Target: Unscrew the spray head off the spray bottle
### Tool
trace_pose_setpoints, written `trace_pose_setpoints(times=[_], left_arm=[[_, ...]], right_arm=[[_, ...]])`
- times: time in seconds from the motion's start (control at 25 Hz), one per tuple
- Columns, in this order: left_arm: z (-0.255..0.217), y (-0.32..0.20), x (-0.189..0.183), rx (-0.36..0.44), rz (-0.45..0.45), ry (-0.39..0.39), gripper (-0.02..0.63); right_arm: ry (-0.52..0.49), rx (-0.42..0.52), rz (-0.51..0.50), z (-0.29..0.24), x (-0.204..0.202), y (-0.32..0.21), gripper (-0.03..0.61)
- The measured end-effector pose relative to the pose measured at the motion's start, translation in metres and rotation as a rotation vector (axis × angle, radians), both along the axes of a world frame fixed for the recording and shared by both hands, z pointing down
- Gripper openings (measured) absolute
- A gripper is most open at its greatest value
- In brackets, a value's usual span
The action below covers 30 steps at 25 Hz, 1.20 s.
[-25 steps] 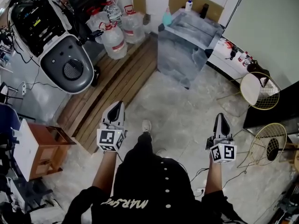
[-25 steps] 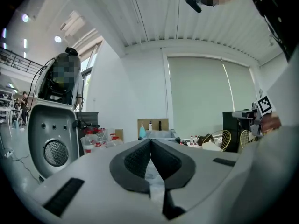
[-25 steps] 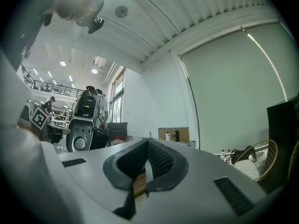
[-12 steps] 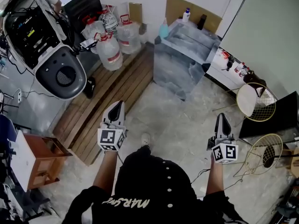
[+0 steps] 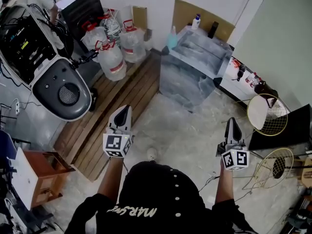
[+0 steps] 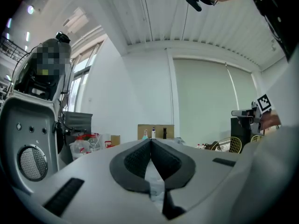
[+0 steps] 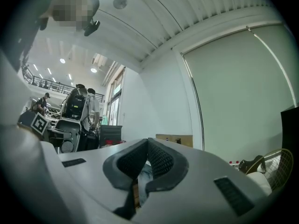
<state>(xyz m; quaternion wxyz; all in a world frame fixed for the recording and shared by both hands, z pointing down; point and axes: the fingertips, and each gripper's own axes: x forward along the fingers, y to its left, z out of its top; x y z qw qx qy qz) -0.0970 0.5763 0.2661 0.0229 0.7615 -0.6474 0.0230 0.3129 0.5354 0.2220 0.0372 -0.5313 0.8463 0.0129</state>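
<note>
A grey marble-patterned table (image 5: 201,46) stands ahead by the far wall. On its far edge are a teal spray bottle (image 5: 172,32), a white bottle with a blue top (image 5: 196,20) and a black object (image 5: 213,29). My left gripper (image 5: 123,111) and right gripper (image 5: 232,122) are held level over the floor, well short of the table, both shut and empty. In the left gripper view the left gripper (image 6: 150,141) has its pads together, and the teal bottle (image 6: 145,134) and white bottle (image 6: 153,133) show small and far beyond them. The right gripper (image 7: 148,141) is likewise closed on nothing.
Large water jugs (image 5: 112,60) stand on a wooden pallet (image 5: 122,96) at the left. A big white and grey machine (image 5: 61,89) lies beyond it. Gold wire chairs (image 5: 267,113) are at the right, a wooden stool (image 5: 41,172) at the near left, a cardboard sheet (image 5: 200,12) behind the table.
The person has walked forward: the table, jugs and pallet have come nearer and slid down the head view. Both grippers keep their place ahead of the body, still shut.
</note>
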Motion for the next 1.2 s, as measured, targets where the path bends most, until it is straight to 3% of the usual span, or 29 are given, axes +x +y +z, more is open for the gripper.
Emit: trace_pose_setpoints(times=[0.76,1.0,1.2], left_arm=[[0.009,-0.132,-0.086,-0.012,0.020,-0.001,0.026],[0.015,-0.152,-0.092,-0.021,0.046,-0.011,0.026],[0.022,-0.163,-0.084,-0.025,0.083,-0.005,0.025]], right_arm=[[0.004,0.003,0.014,0.002,-0.086,-0.133,0.012],[0.026,-0.015,-0.011,0.009,-0.112,-0.150,0.012],[0.034,-0.040,-0.001,0.019,-0.110,-0.158,0.012]])
